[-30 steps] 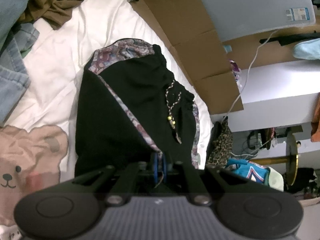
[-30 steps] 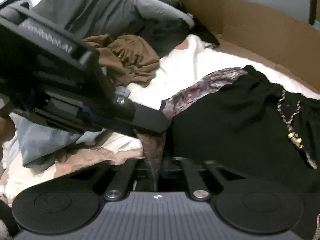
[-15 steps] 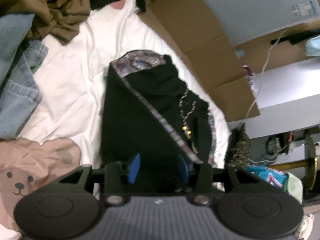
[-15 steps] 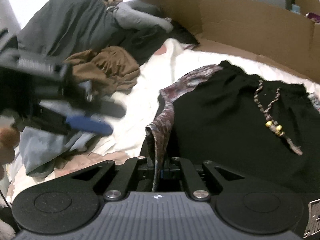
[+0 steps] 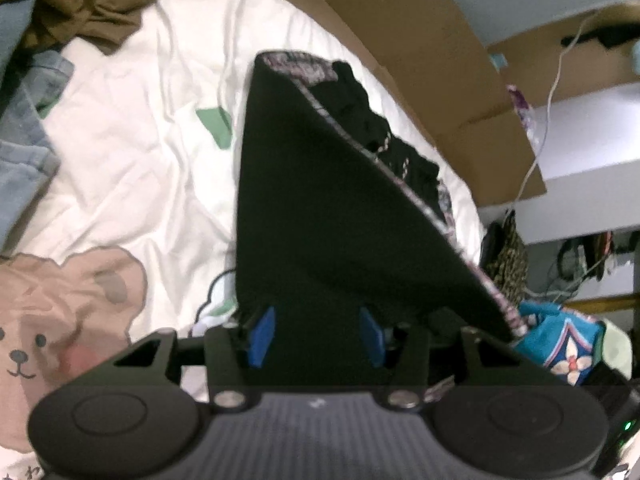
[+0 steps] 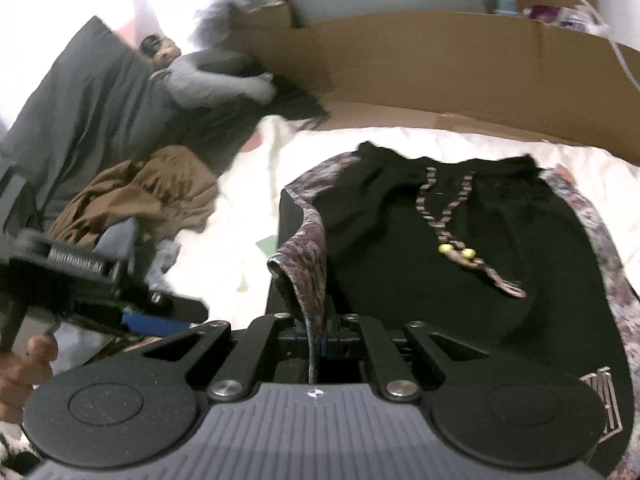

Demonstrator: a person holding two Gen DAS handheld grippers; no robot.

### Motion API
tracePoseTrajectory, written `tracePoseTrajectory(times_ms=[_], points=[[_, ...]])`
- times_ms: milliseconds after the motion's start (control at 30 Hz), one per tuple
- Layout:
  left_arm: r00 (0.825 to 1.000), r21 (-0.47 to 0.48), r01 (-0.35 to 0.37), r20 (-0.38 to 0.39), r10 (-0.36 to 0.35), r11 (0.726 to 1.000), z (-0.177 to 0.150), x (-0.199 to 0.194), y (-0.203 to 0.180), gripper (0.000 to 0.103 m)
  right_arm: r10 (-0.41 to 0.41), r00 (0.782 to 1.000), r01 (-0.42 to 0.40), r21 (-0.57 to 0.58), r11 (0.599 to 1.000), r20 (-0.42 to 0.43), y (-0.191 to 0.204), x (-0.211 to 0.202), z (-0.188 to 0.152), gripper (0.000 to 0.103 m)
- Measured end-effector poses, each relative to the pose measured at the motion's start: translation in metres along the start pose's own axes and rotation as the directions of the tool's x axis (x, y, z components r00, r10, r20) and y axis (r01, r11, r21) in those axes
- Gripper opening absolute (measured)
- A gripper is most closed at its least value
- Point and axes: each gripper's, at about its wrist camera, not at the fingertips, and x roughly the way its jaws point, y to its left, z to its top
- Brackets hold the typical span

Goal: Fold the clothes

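Note:
Black shorts [image 5: 320, 208] with a patterned side stripe and a beaded drawstring [image 6: 452, 236] lie on the white bed sheet [image 5: 132, 128]. My left gripper [image 5: 316, 334] is open, its blue pads [image 5: 262, 334] spread just above the near black cloth, holding nothing. My right gripper [image 6: 316, 340] is shut on the patterned edge [image 6: 308, 264] of the shorts and lifts that edge up off the bed. The left gripper [image 6: 156, 322] shows in the right wrist view at lower left, held by a hand [image 6: 20, 376].
A brown garment [image 6: 136, 200] and blue jeans [image 5: 20, 128] are heaped at the left. A bear print [image 5: 60, 320] marks the sheet. Cardboard [image 6: 440, 68] walls the far side. A teal patterned cloth [image 5: 560, 344] and a white cable [image 5: 548, 92] are off the bed's right.
My left gripper let go of the shorts, opened and drew back to the left. My right gripper stays shut on the patterned edge and has raised it higher.

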Motion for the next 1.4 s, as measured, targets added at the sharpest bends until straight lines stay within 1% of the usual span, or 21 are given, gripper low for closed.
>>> tracePoseTrajectory(times_ms=[233,400,567,667,867,1100,1300,1400], points=[[0.998,0.036,-0.029,-0.049,0.031,0.999,-0.008,0.021,-0.015,0.052,-0.038,0.999,0.034,0.139,0.99,0.022,-0.053,-0.016,0.0,0.002],[0.996,0.05,-0.05,-0.075,0.054,0.997,-0.012,0.036,-0.021,0.053,-0.057,0.998,0.048,0.194,0.98,0.038,-0.078,-0.028,-0.006,0.002],[0.988,0.073,-0.082,-0.124,0.09,0.994,-0.019,0.057,-0.027,0.053,-0.09,0.995,0.075,0.246,0.966,0.051,-0.107,-0.043,-0.016,0.002],[0.981,0.095,-0.086,-0.163,0.101,0.992,-0.028,0.07,-0.03,0.053,-0.114,0.992,0.093,0.288,0.953,0.056,-0.128,-0.053,-0.023,0.002],[0.963,0.141,-0.094,-0.239,0.126,0.986,-0.046,0.095,-0.037,0.053,-0.182,0.98,0.139,0.385,0.912,0.077,-0.169,-0.078,-0.048,0.002],[0.939,0.193,-0.089,-0.31,0.147,0.977,-0.068,0.114,-0.044,0.054,-0.24,0.97,0.192,0.467,0.863,0.046,-0.203,-0.094,-0.083,0.002],[0.904,0.223,-0.083,-0.393,0.168,0.971,-0.09,0.132,-0.043,0.055,-0.266,0.964,0.226,0.508,0.831,0.006,-0.221,-0.099,-0.108,0.002],[0.893,0.223,-0.073,-0.419,0.164,0.972,-0.095,0.138,-0.042,0.054,-0.297,0.955,0.257,0.517,0.817,-0.007,-0.227,-0.101,-0.117,0.002]])
